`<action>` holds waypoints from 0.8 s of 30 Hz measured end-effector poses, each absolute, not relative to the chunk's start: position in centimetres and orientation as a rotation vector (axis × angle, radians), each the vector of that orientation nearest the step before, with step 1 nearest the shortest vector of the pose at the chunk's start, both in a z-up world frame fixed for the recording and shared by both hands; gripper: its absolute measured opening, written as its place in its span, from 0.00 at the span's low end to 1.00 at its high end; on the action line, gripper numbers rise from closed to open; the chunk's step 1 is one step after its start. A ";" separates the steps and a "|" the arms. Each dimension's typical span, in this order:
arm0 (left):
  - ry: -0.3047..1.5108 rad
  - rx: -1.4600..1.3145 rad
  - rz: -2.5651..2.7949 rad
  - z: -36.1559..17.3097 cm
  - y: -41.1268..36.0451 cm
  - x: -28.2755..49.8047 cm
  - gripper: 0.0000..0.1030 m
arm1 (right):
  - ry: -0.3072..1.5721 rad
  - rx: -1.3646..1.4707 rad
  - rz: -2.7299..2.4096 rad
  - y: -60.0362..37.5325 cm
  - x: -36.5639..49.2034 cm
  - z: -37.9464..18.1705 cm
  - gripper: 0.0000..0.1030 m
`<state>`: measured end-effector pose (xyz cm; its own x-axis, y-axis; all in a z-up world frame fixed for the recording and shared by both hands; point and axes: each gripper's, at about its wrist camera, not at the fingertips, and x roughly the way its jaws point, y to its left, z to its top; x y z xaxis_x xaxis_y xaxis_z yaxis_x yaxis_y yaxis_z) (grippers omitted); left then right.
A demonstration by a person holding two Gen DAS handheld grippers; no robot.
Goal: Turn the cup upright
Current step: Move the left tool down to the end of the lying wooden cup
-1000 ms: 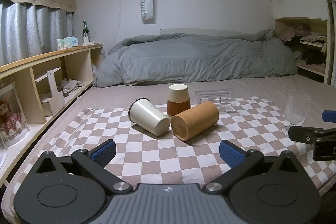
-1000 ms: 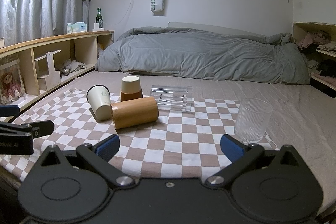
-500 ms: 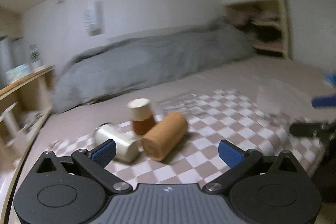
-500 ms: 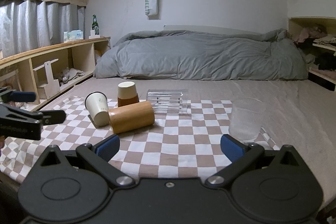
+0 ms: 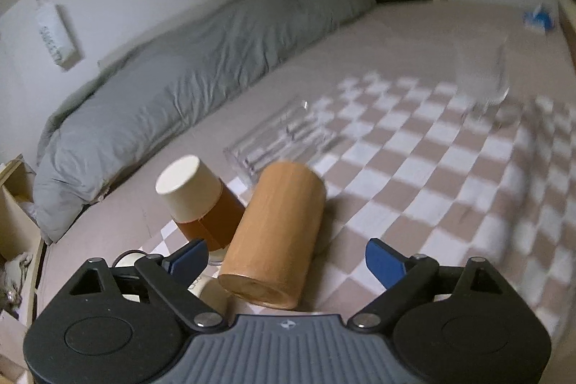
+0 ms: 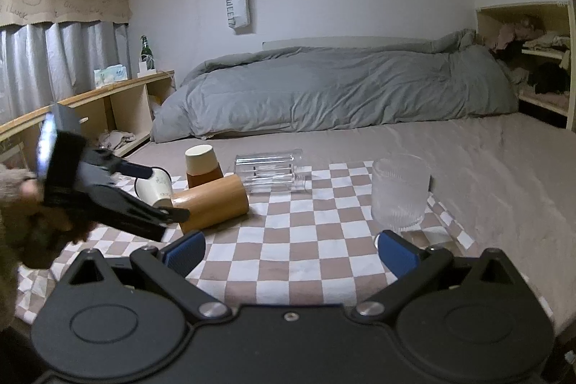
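Note:
A bamboo cup (image 5: 275, 233) lies on its side on the checkered cloth (image 5: 432, 175), base end toward me. My left gripper (image 5: 284, 256) is open, tilted, with the cup's near end between its fingers. A white paper cup (image 6: 153, 189) lies on its side left of the bamboo cup (image 6: 212, 206). A brown and cream cup (image 5: 199, 200) stands upside down behind them. In the right wrist view the left gripper (image 6: 158, 195) reaches over these cups. My right gripper (image 6: 289, 252) is open and empty above the cloth's front.
A clear plastic box (image 6: 271, 170) lies behind the cups. A ribbed glass (image 6: 399, 193) stands upright at the cloth's right. A grey duvet (image 6: 342, 99) lies at the back. Wooden shelves (image 6: 90, 117) run along the left.
My left gripper has swung in and down to the lying cups, tilting, and now straddles the bamboo cup's near end. The right gripper has stayed nearly still.

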<state>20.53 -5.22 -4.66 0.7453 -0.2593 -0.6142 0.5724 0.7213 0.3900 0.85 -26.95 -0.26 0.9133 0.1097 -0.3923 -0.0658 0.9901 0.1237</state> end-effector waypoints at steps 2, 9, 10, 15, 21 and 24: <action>0.592 0.643 -0.489 -5.4 -5.3 21.7 0.90 | 0.413 0.118 0.095 -27.3 0.8 -0.3 1.00; 0.661 0.724 -0.430 -8.0 -5.7 24.6 0.72 | 0.421 0.156 0.135 -27.8 1.0 -0.2 1.00; 0.663 0.719 -0.415 -8.0 -5.7 24.8 0.71 | 0.421 0.161 0.140 -27.8 1.0 -0.2 1.00; 0.750 0.602 -0.377 -7.0 -5.1 24.9 0.71 | 0.422 0.175 0.145 -27.9 0.8 -0.3 1.00; 0.926 0.302 -0.294 -5.4 -3.4 22.7 0.71 | 0.443 0.218 0.142 -28.4 1.3 -0.3 1.00; 0.967 0.177 -0.267 -5.2 -2.4 21.4 0.71 | 0.464 0.244 0.165 -28.5 1.7 -0.2 1.00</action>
